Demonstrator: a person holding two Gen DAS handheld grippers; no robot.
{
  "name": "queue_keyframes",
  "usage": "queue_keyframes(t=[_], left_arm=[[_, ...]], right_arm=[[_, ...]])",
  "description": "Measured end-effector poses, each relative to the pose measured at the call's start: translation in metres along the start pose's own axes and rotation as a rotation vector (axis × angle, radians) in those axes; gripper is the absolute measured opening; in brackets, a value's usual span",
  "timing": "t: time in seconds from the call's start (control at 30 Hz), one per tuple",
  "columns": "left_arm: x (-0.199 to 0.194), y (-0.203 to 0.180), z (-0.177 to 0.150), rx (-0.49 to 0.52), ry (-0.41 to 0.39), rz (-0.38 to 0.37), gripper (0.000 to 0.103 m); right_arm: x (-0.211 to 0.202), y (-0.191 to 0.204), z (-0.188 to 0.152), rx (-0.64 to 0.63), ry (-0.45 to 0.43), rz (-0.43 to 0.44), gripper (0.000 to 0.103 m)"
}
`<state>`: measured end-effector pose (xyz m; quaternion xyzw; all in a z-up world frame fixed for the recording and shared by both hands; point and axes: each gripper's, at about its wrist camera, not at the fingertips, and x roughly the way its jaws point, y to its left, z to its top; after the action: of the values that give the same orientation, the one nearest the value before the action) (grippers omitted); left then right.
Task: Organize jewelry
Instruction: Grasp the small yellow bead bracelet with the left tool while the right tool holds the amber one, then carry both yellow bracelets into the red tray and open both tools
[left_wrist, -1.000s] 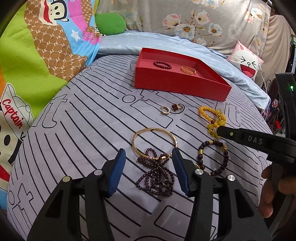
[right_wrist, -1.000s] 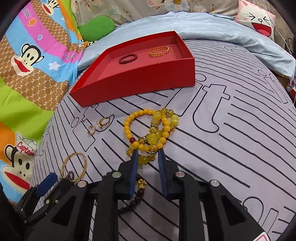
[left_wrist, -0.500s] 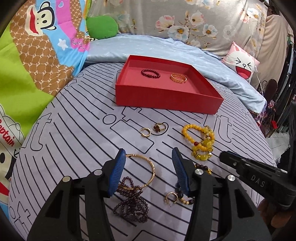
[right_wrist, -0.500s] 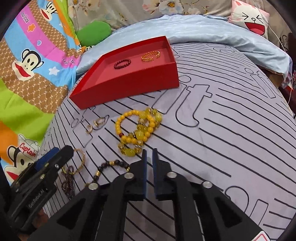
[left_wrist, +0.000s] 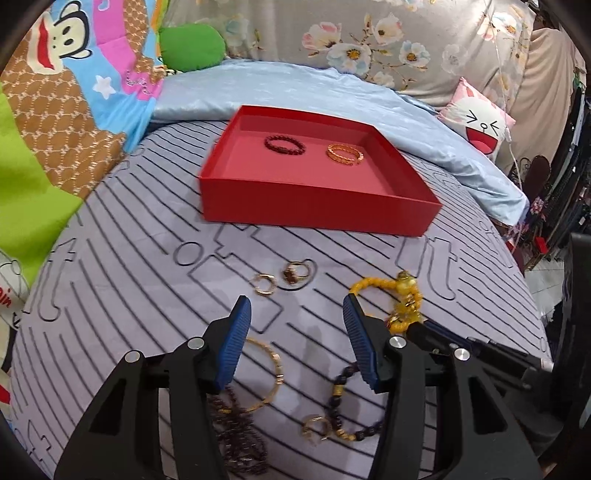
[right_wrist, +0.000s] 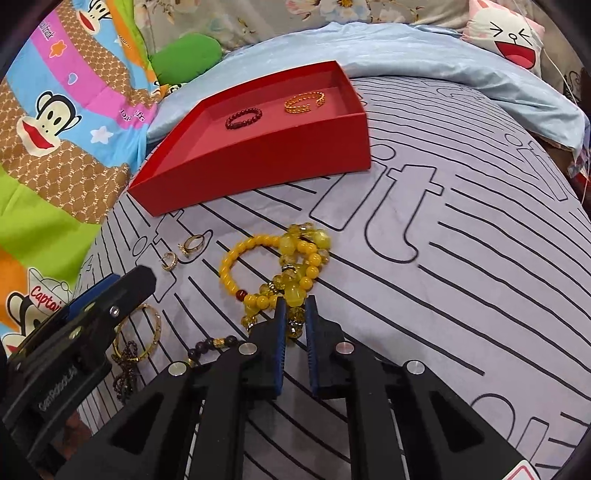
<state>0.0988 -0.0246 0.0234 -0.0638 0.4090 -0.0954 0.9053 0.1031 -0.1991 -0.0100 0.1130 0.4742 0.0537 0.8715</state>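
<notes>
A red tray (left_wrist: 317, 203) (right_wrist: 258, 162) lies on the grey striped bedspread and holds a dark red bead bracelet (left_wrist: 285, 143) (right_wrist: 243, 117) and a gold bangle (left_wrist: 345, 153) (right_wrist: 305, 101). My right gripper (right_wrist: 294, 306) is shut on the near beads of a yellow bead bracelet (right_wrist: 280, 258) (left_wrist: 399, 299). My left gripper (left_wrist: 297, 321) is open and empty above the bedspread, with two gold rings (left_wrist: 280, 278) (right_wrist: 184, 251) just beyond it. A thin gold bangle (left_wrist: 273, 373) (right_wrist: 142, 332), dark bead strands (left_wrist: 240, 432) and a dark bead bracelet (left_wrist: 347, 406) lie below it.
A small gold ring (left_wrist: 316, 430) lies by the dark bead bracelet. A light blue quilt (left_wrist: 295, 88) and pillows bound the far side. A monkey-print blanket (right_wrist: 55, 110) lies to the left. The bed edge drops off at the right (left_wrist: 535, 295).
My right gripper moved forward to the yellow bracelet and closed on its near beads. My left gripper drew back and rose, so the tray and rings sit nearer the view's middle.
</notes>
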Motion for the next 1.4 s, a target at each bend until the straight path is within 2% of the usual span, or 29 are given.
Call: queue_keyframes(t=[0.13,0.33,0.57,0.7,0.77,0.83,0.93,1.13,1.4], left_arm=[[0.015,-0.019,0.000,0.022,0.048,-0.040,0.050],[0.039,-0.039,-0.006,0.044,0.109,-0.052,0.048],[0.044,-0.048,-0.008,0.094,0.087,-0.027,0.043],[0.045,-0.051,-0.008,0.121,0.081,-0.024,0.030],[0.045,-0.052,-0.009,0.125,0.080,-0.027,0.028],[0.045,-0.053,-0.009,0.132,0.082,-0.038,0.015],[0.045,-0.053,-0.009,0.131,0.092,-0.059,0.007],[0.037,-0.047,-0.010,0.102,0.107,-0.087,0.007],[0.009,-0.031,-0.007,0.071,0.065,-0.073,0.007]], right_arm=[[-0.006,-0.012,-0.006,0.029,0.002,0.003,0.009],[-0.014,-0.024,-0.011,0.053,0.000,-0.001,0.009],[-0.013,-0.027,-0.011,0.052,-0.005,-0.006,0.009],[-0.012,-0.022,-0.011,0.025,-0.014,-0.031,0.009],[-0.012,-0.022,-0.011,0.028,-0.013,-0.027,0.010],[-0.011,-0.022,-0.010,0.029,-0.012,-0.025,0.009],[-0.012,-0.023,-0.011,0.031,-0.012,-0.026,0.009],[-0.021,-0.027,-0.013,0.036,-0.025,-0.036,0.009],[-0.045,-0.038,-0.011,0.060,-0.084,-0.069,0.009]])
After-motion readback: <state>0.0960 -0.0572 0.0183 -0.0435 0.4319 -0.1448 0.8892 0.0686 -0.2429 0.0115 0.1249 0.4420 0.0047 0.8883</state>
